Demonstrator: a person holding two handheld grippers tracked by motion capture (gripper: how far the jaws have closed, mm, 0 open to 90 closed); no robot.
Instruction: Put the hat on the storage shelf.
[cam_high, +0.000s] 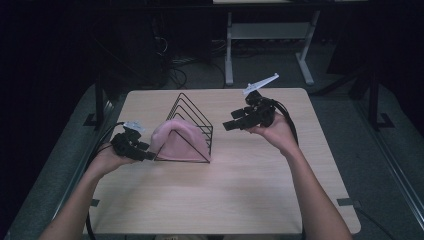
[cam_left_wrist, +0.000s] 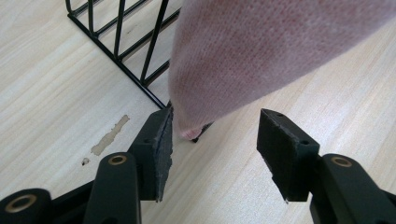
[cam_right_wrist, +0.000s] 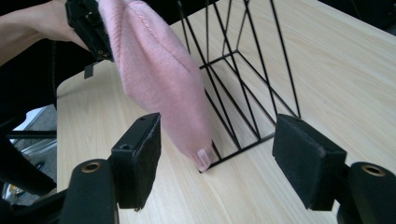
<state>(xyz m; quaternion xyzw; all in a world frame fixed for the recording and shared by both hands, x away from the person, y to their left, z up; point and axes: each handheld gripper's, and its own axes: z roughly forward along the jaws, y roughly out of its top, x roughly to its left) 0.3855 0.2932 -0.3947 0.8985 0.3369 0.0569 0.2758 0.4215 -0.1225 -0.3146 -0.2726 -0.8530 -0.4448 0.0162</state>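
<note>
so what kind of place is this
Probably a lab or workshop for recording: a light wood table in a dark room, a bench frame behind it, cables across the floor.

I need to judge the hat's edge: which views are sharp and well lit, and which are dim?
High view: dim, soft, dark surroundings; pink hat over wire rack lacks detail. Left gripper view: bright and even; knit texture crisp, left gripper pads sharp. Right gripper view: well lit; hat and rack clear, right gripper near pads slightly soft.
</note>
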